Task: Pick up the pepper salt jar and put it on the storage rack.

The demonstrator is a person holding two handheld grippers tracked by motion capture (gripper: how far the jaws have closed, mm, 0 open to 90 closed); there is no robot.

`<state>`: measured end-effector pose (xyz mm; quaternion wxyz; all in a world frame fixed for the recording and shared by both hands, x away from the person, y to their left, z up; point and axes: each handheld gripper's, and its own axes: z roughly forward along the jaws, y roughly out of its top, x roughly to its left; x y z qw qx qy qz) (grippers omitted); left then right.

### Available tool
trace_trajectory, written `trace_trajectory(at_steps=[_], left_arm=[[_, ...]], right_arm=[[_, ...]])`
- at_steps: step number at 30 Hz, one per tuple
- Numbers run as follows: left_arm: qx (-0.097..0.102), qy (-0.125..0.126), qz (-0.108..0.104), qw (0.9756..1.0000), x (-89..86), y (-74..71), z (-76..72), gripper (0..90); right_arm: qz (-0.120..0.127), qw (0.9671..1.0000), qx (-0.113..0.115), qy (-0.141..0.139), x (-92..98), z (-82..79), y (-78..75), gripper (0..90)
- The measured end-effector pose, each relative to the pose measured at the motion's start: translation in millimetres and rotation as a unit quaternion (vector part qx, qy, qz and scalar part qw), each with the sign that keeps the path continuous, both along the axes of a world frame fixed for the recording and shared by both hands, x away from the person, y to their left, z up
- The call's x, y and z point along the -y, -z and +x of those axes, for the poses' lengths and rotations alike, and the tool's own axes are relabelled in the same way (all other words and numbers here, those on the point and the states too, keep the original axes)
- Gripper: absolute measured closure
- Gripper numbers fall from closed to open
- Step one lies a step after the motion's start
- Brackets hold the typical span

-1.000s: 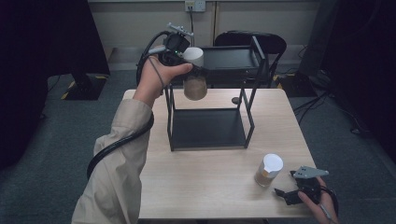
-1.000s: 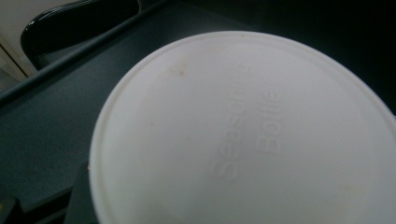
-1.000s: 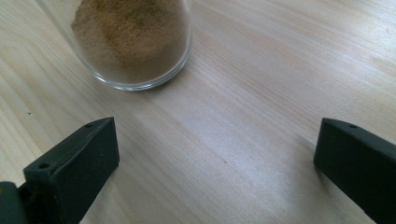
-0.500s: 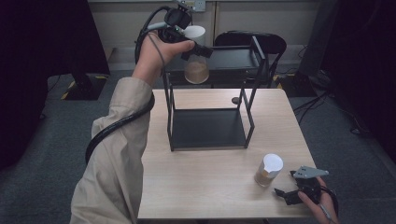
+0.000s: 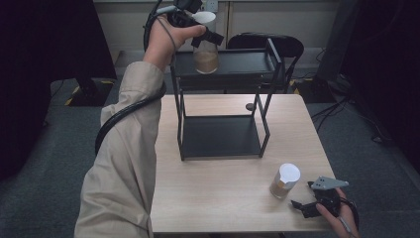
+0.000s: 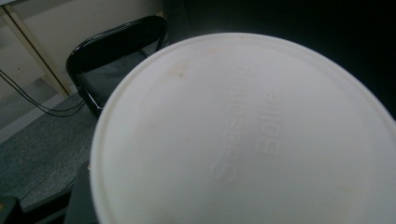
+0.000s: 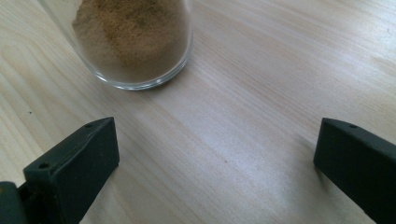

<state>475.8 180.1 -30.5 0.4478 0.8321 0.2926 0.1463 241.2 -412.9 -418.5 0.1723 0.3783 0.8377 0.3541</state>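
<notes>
the left gripper is clamped on a seasoning jar above the black rack's top shelf. the right gripper, jaws wide and empty, rests at the surface's near right corner beside a second jar.

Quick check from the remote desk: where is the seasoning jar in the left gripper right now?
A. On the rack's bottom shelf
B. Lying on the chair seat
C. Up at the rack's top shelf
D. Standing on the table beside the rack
C: in the high view the left gripper holds the jar at the black rack's top shelf, well above the table.
</notes>
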Motion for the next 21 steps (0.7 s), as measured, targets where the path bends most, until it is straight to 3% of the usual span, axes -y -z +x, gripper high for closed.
trace_trajectory(at_steps=[15, 21], left_arm=[[-0.003, -0.032, 0.011, 0.9994, 17.9, 4.9, 22.1, 35.8], [0.013, -0.043, 0.01, 0.9989, 21.0, 10.4, 21.7, 35.7]], right_arm=[[0.0, 1.0, 0.0, -0.001, 0.2, 0.1, 0.1, 0.0], [0.0, 1.0, 0.0, -0.003, 0.3, -0.1, 0.1, 0.0]])
